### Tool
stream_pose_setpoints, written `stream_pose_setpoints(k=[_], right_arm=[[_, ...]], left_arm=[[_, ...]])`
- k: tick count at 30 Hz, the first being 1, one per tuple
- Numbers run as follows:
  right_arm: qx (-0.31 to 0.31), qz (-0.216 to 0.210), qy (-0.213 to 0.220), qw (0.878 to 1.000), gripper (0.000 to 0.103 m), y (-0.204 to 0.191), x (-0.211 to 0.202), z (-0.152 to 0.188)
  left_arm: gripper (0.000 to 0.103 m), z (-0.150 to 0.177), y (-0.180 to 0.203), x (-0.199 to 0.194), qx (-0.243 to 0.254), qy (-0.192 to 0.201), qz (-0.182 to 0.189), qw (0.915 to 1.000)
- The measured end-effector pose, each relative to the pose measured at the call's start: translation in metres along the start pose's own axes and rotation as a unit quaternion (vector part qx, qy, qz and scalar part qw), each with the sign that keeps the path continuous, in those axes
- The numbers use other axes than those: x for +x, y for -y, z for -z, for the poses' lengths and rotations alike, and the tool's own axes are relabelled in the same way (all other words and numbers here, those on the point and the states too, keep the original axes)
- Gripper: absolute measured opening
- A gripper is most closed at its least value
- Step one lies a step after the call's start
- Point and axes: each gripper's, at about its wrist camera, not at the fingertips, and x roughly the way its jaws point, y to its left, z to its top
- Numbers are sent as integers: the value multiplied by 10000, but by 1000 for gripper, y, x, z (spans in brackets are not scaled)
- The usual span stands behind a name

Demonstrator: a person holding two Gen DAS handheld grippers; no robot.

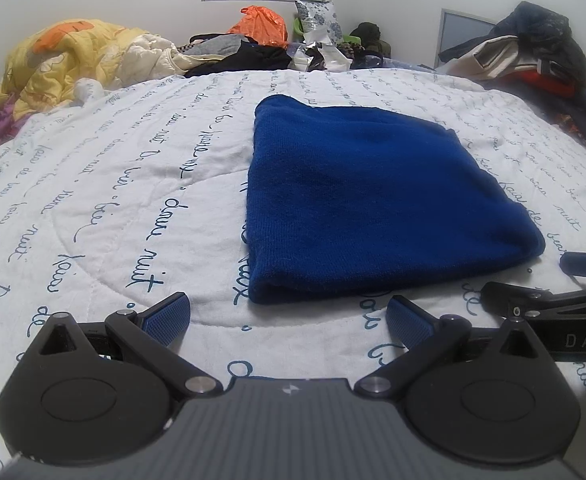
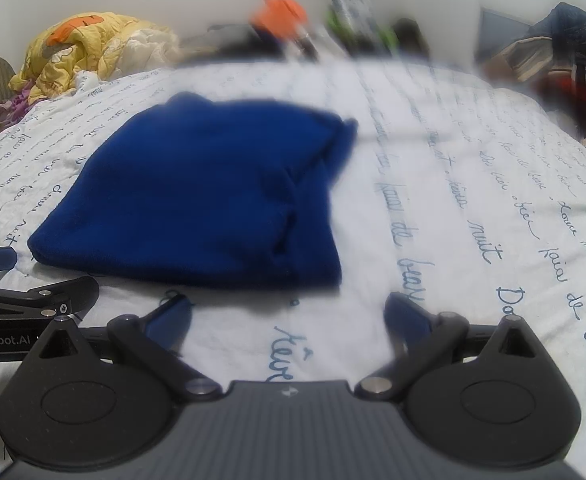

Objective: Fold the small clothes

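Observation:
A dark blue knit garment [image 1: 373, 196] lies folded into a flat rectangle on the white bedspread [image 1: 113, 200]. It also shows in the right wrist view [image 2: 205, 196], blurred. My left gripper [image 1: 289, 316] is open and empty, just in front of the garment's near edge, not touching it. My right gripper [image 2: 289, 316] is open and empty, in front of the garment's near right corner. The right gripper shows at the right edge of the left wrist view [image 1: 553, 280]. The left gripper shows at the left edge of the right wrist view [image 2: 21, 280].
A yellow quilt [image 1: 65, 56] is heaped at the bed's far left. Bags and dark clothes [image 1: 269, 40] lie along the far edge under a wall picture. A pile of clothes [image 1: 541, 60] sits at the far right.

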Motion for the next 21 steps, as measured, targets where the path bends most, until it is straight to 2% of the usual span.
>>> stream_pose_setpoints(k=[21], right_arm=[[-20, -35, -5, 10000, 103, 1, -2, 0]], left_arm=[[103, 4, 4, -6, -89, 2, -195, 9998]])
